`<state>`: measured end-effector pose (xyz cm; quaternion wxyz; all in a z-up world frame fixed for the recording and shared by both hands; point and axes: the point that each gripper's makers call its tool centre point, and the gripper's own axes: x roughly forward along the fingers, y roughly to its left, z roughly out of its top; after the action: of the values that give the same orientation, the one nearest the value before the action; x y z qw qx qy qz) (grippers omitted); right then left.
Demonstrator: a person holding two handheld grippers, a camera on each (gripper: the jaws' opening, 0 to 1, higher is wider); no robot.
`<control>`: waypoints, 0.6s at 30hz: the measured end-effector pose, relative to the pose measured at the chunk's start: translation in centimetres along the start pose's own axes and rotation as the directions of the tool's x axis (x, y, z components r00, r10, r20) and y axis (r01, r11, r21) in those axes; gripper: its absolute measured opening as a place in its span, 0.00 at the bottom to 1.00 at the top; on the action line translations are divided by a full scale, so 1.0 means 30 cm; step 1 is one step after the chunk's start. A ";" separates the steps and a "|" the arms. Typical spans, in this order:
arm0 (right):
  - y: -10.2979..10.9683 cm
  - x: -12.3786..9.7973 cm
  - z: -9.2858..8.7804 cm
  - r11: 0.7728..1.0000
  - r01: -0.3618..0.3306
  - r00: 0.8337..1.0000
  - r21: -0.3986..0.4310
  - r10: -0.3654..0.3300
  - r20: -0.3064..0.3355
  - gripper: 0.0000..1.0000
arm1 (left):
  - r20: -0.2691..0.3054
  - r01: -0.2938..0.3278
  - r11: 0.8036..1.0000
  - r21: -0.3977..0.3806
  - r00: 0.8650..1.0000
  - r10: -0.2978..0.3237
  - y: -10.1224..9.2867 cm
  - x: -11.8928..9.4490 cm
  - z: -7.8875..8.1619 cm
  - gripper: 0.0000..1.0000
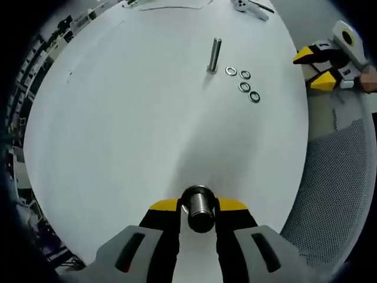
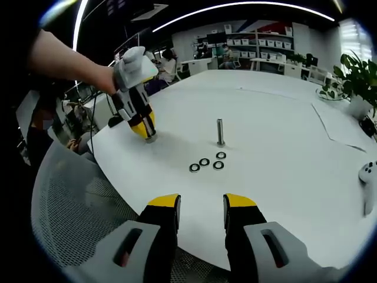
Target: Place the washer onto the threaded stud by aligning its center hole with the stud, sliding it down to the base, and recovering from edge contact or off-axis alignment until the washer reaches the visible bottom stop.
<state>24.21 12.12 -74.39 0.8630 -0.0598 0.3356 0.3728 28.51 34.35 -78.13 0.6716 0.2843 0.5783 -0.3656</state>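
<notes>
A threaded steel stud (image 1: pixel 214 55) (image 2: pixel 220 132) stands upright on the white table (image 1: pixel 129 135) (image 2: pixel 277 177). Several washers (image 1: pixel 244 86) (image 2: pixel 206 163) lie flat in a loose group beside its base. My left gripper (image 1: pixel 200 213) is shut on a short steel cylinder (image 1: pixel 199 206), far from the stud. In the right gripper view a hand holds that left gripper (image 2: pixel 144 128) with the steel cylinder (image 2: pixel 151 139) at the table's left edge. My right gripper (image 2: pixel 201 207) stands open and empty above the near table edge, short of the washers; it also appears as the right gripper (image 1: pixel 321 68) off the table's right side.
A grey mesh chair back (image 2: pixel 76 206) (image 1: pixel 339 183) sits close against the table edge. A white controller (image 2: pixel 369 175) (image 1: pixel 244 6) lies on the table beyond the stud. A potted plant (image 2: pixel 353 76) and paper sheets lie at the far side. People sit at desks behind.
</notes>
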 end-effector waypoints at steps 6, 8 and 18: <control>0.001 0.002 -0.001 1.000 -0.002 1.000 -0.002 0.002 -0.001 0.32 | 0.030 0.005 0.998 -0.058 1.000 -0.003 0.001 -0.009 -0.007 0.23; 0.002 0.002 -0.001 1.000 -0.002 1.000 -0.003 0.002 -0.003 0.32 | 0.054 -0.002 0.998 -0.070 0.999 0.006 0.009 -0.012 -0.005 0.25; 0.006 0.004 -0.006 1.000 -0.007 1.000 -0.011 0.007 -0.010 0.32 | 0.149 -0.043 0.992 -0.117 0.987 0.061 0.010 -0.058 -0.012 0.28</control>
<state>24.05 12.24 -74.58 0.8596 -0.0653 0.3383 0.3773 28.43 35.10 -76.50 0.7382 0.2320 0.5375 -0.3351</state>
